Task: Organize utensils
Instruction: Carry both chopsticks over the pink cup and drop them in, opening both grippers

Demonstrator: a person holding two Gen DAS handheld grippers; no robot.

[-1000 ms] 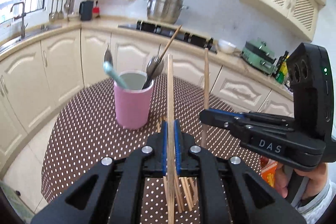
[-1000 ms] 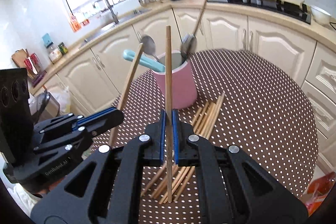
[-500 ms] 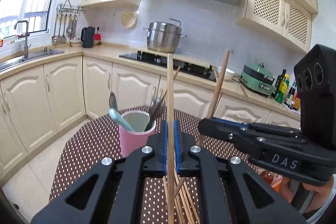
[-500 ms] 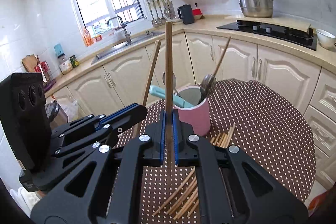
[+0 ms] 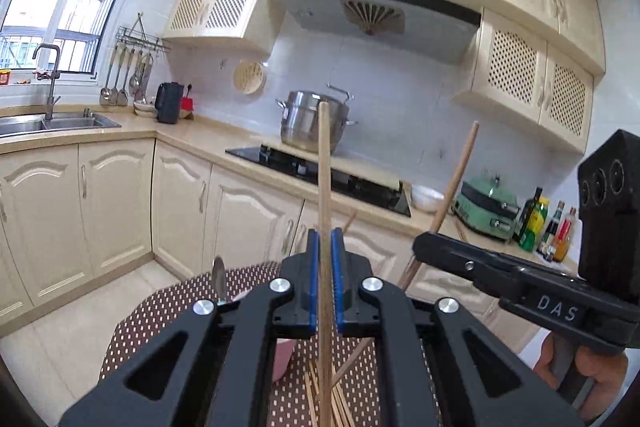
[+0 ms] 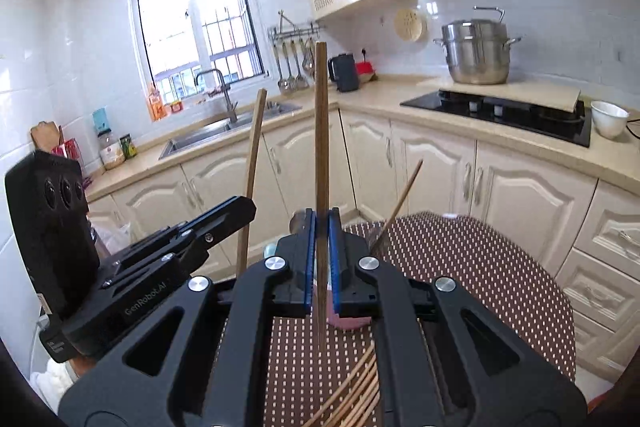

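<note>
My left gripper (image 5: 325,247) is shut on a wooden chopstick (image 5: 324,179) held upright. My right gripper (image 6: 321,227) is shut on a darker wooden chopstick (image 6: 321,131), also upright. Each gripper shows in the other's view: the right gripper (image 5: 424,247) at right, the left gripper (image 6: 244,205) at left. The pink utensil cup (image 5: 282,359) is mostly hidden behind my jaws; it also shows in the right wrist view (image 6: 348,323). A spoon (image 5: 218,277) sticks out of it. Several loose chopsticks (image 6: 356,391) lie on the brown dotted tablecloth (image 6: 480,267) below the grippers.
Kitchen cabinets and a counter ring the round table. A sink (image 6: 224,131) is at left, a hob with a steel pot (image 6: 476,55) behind, a white bowl (image 6: 608,117) at right. Bottles (image 5: 552,227) and a green appliance (image 5: 488,207) stand on the counter.
Both grippers have risen and tilted up with their chopsticks. The pink cup has dropped low in both views and is now mostly hidden behind the jaws.
</note>
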